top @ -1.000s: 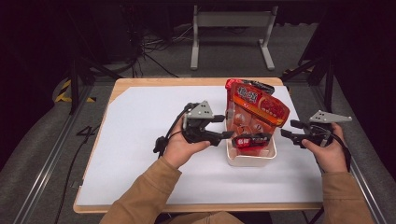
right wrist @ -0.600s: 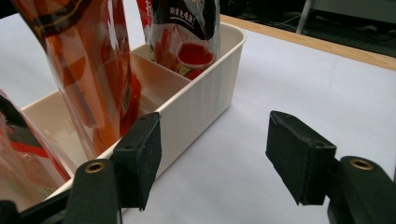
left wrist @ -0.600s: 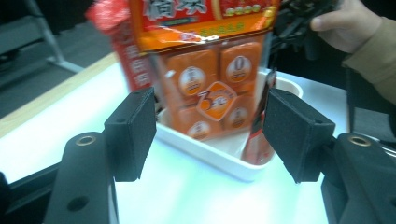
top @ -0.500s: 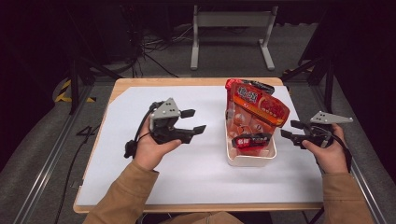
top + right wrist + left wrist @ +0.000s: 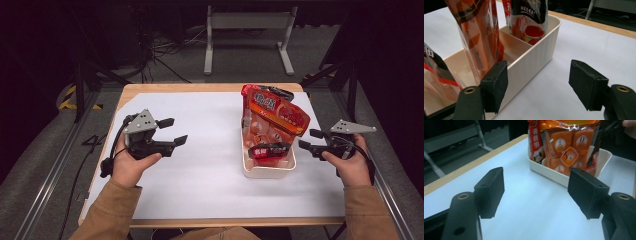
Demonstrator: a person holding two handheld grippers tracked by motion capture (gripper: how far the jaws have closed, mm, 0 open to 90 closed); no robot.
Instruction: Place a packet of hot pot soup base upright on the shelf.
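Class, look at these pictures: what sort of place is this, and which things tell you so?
Probably a lab or test workshop: a white-topped table on a metal frame, loose cables across a grey floor, dark surroundings.

One cream bin (image 5: 267, 172) stood on the right of the surface (image 5: 210, 150), which was covered by one white sheet. Three snack bags stood in it: one large orange bag (image 5: 274, 116), one red bag (image 5: 256, 92) at the far end, and one small dark bag (image 5: 269, 151) at the near end. Two grippers were held above the surface, one at the left (image 5: 172, 131) and one at the right (image 5: 311, 139).
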